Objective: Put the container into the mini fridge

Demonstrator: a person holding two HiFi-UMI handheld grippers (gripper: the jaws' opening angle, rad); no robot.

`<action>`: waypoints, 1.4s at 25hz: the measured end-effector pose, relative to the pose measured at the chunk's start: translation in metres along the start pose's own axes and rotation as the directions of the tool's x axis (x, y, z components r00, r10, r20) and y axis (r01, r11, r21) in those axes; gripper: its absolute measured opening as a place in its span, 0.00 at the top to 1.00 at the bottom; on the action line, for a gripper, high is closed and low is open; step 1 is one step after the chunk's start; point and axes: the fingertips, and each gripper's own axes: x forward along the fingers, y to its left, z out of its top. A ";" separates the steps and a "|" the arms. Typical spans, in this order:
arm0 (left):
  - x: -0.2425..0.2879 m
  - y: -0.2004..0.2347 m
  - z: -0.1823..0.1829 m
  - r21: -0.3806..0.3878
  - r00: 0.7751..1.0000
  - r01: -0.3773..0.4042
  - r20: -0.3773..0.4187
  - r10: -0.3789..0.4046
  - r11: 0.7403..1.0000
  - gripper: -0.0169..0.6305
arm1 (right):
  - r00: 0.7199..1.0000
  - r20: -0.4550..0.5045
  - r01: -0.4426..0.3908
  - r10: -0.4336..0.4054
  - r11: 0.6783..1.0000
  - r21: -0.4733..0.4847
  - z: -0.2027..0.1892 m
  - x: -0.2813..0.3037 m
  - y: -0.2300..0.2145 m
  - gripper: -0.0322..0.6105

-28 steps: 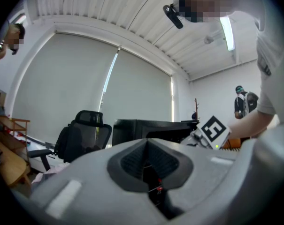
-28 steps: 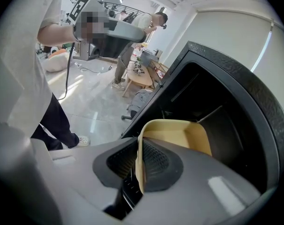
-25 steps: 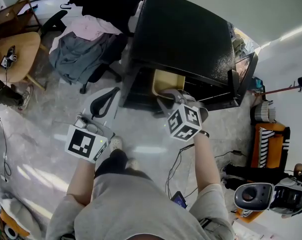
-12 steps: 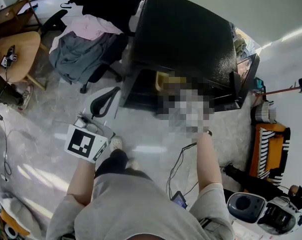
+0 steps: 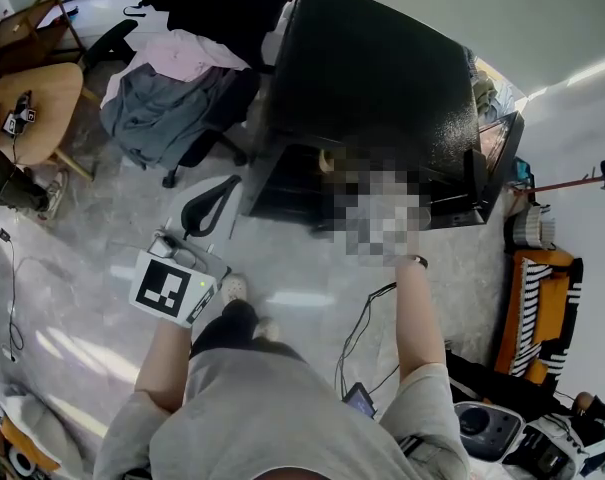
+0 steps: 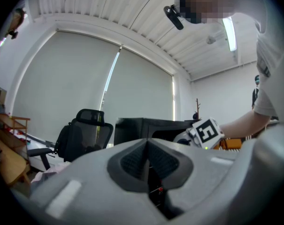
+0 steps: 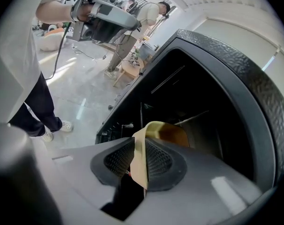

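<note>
One tan container is pinched by its wall between the jaws of the right hand-held gripper. It is at the open mouth of the one black fridge, just ahead of that gripper. The left hand-held gripper, jaws pressed together, hangs well apart from the right one, back from the fridge.

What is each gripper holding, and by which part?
The right gripper pinches the tan container by its thin side wall. The left gripper is shut, holding nothing.
</note>
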 end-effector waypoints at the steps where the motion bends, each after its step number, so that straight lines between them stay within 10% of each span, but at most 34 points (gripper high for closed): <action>1: 0.000 0.001 0.000 0.000 1.000 -0.002 -0.001 0.002 1.000 0.97 | 1.000 -0.002 0.010 -0.010 1.000 -0.005 -0.001 0.002 -0.003 0.84; 23: -0.001 0.015 -0.003 0.001 1.000 -0.021 -0.016 0.021 1.000 0.97 | 0.993 0.002 0.116 -0.116 0.993 -0.001 -0.002 0.016 -0.025 0.83; 35: -0.012 0.006 0.000 0.015 1.000 -0.019 -0.013 0.019 1.000 0.97 | 0.964 0.126 0.201 -0.235 0.951 0.236 0.016 -0.011 -0.022 0.84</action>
